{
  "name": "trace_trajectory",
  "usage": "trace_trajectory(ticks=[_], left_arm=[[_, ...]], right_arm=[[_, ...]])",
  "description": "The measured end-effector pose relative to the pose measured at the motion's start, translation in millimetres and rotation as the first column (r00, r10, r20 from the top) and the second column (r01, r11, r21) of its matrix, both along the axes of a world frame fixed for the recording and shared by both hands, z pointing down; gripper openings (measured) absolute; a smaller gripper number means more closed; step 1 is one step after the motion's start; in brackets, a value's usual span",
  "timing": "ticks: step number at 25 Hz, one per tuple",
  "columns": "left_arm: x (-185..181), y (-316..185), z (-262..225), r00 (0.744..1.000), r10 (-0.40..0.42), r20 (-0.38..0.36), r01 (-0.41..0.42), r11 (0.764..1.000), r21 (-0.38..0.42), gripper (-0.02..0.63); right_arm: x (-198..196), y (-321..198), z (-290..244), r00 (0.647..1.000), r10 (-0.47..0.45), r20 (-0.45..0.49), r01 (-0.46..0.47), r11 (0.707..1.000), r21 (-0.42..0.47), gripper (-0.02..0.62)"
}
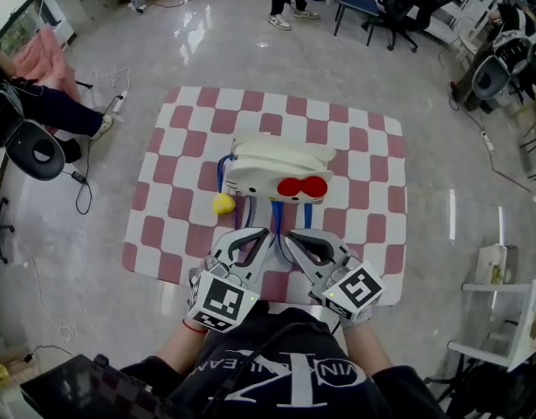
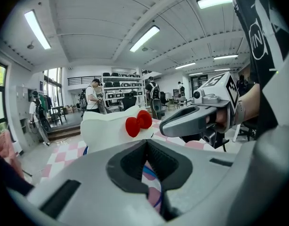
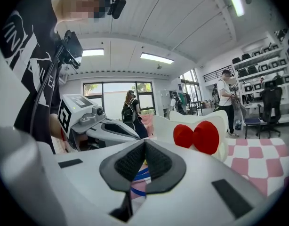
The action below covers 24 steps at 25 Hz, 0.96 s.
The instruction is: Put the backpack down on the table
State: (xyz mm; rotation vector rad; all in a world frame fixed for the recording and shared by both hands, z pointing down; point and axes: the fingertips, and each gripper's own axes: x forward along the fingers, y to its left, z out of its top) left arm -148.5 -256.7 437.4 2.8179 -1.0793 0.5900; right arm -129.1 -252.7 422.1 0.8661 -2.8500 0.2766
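The checkered table holds the white backpack (the one with the red bow) in its middle. My left gripper and right gripper sit at the near edge. Each is pinched tight on a blue strap. I think I should lower the straps softly, then let go.

A white backpack rests on the pink-and-white checkered table.
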Motion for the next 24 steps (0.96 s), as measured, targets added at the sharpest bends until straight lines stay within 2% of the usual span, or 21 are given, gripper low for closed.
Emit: trace_trajectory(ticks=[8,13,24], left_arm=[[19.2,38.3,0.7,0.999,-0.013,0.042,0.014,1.0,-0.009,0.006],[36.0,64.0,-10.2,0.999,-0.022,0.037,0.022,1.0,0.01,0.006],[27.4,118.7,-22.6,0.993,-0.101,0.069,0.099,0.995,0.027,0.006]], right_arm=[[12.8,31.6,-7.1,0.998,-0.01,0.063,0.011,1.0,-0.021,0.003],[26.8,54.4,-5.5,0.995,-0.01,0.1,0.014,0.999,-0.047,0.003],[23.3,108.0,-27.9,0.987,-0.084,0.136,0.088,0.996,-0.023,0.003]])
